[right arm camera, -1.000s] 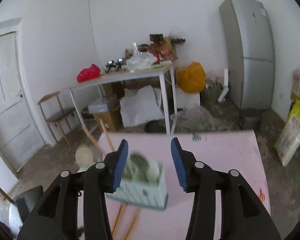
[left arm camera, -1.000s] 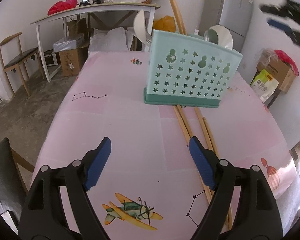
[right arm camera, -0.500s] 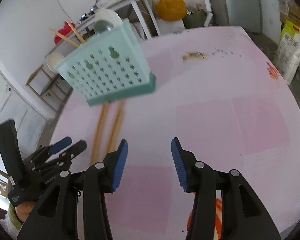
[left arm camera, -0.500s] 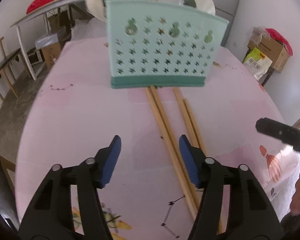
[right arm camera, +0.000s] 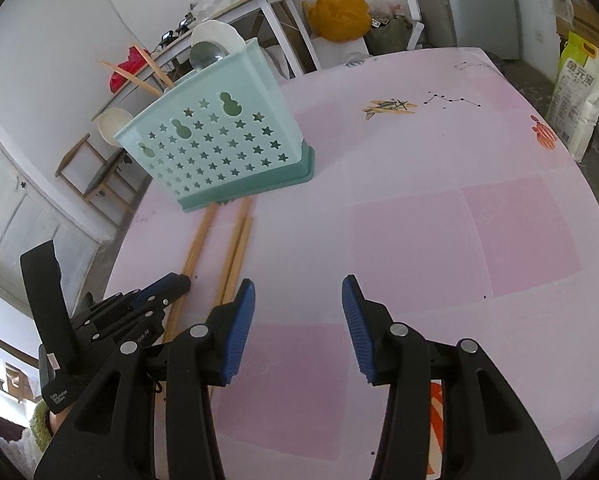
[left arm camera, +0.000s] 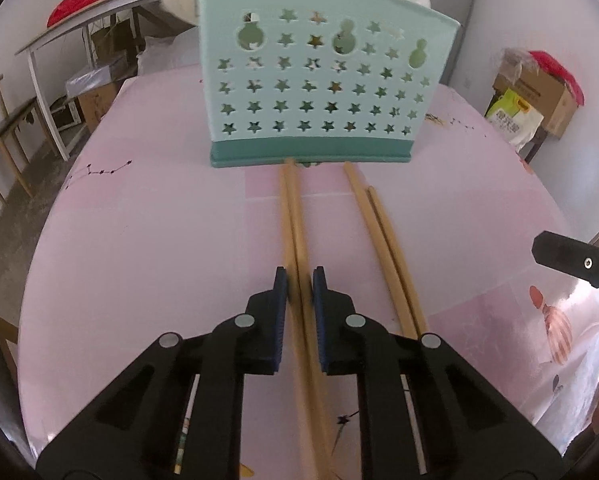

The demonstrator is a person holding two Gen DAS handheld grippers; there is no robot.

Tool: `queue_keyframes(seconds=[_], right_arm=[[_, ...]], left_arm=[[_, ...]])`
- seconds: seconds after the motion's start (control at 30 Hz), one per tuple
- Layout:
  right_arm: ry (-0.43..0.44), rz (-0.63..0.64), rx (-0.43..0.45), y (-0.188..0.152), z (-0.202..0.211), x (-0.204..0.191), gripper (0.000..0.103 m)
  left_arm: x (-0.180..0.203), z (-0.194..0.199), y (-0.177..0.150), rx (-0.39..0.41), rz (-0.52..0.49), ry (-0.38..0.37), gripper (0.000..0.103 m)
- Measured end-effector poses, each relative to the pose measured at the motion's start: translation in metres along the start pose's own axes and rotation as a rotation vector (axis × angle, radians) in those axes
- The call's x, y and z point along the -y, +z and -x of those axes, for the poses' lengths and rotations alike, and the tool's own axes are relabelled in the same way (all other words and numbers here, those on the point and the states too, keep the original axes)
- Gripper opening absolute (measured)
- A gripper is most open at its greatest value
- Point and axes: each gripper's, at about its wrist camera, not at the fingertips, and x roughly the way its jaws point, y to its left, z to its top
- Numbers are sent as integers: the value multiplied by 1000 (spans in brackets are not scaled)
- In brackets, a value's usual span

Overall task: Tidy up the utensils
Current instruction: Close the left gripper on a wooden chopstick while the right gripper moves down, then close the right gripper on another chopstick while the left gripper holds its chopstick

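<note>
Here the left claw (left arm camera: 299,286) pinches the chopsticks (left arm camera: 293,216), whose length points straight toward the holder (left arm camera: 315,80); the right claw (right arm camera: 297,308) gapes wide, empty.

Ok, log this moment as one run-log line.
left gripper: shut on left chopstick pair | right gripper: open, nothing held | right chopstick pair: on table | utensil basket: upright

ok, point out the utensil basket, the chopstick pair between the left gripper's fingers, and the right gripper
utensil basket (left arm camera: 315,80), left wrist view, middle of its star-punched front wall
chopstick pair (left arm camera: 293,216), left wrist view, mid-shaft ahead of the fingers
right gripper (right arm camera: 299,312), right wrist view, midway between its open fingertips
</note>
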Motion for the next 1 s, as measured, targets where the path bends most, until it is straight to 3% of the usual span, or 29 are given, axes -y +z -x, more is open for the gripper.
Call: queue_keyframes(seconds=[0.37, 0.5, 0.7, 0.87, 0.9, 1.0], right_arm=[[23, -5, -11, -3, -1, -2, 45], [32, 6, -21, -4, -4, -7, 45], [44, 13, -23, -6, -4, -13, 45], [41, 34, -31, -10, -3, -19, 45], [41, 35, -33, -11, -3, -20, 45], [40, 38, -38, -13, -3, -24, 45]], left_arm=[[-47, 2, -4, -19, 229, -194, 10], [-63, 4, -8, -34, 329, -294, 4], [-74, 5, -13, -28, 404, -330, 4], [-90, 4, -18, -18, 544, -498, 4], [-93, 3, -20, -20, 571, -509, 4], [-97, 7, -20, 12, 576, -448, 4]])
